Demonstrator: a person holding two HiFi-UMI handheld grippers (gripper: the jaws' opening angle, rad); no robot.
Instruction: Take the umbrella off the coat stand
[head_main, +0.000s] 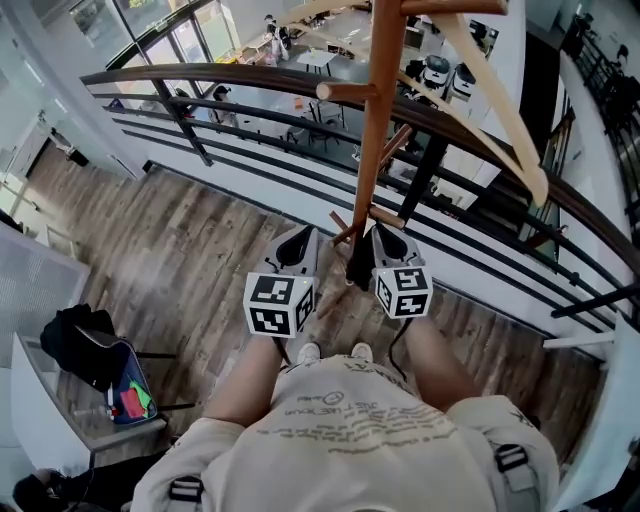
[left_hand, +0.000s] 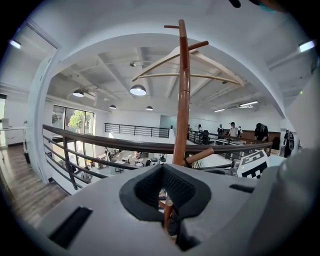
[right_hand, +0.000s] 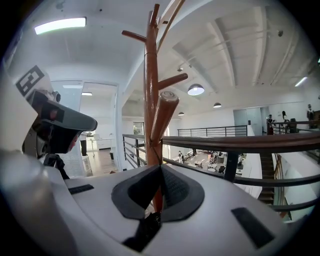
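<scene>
Closest is the person's pale shirt (head_main: 350, 430). Left gripper (head_main: 297, 243), jaws together, holds nothing I can see. Between the grippers a dark folded umbrella (head_main: 357, 268) hangs against the wooden coat stand (head_main: 378, 130). Right gripper (head_main: 386, 240) is pinched closed just beside it; whether it grips fabric I cannot tell. I judge the umbrella light, slippery cloth over stiff ribs, best taken by its shaft. Plank floor (head_main: 170, 260) below; a dark railing (head_main: 250, 85) overlooks a lower hall.
</scene>
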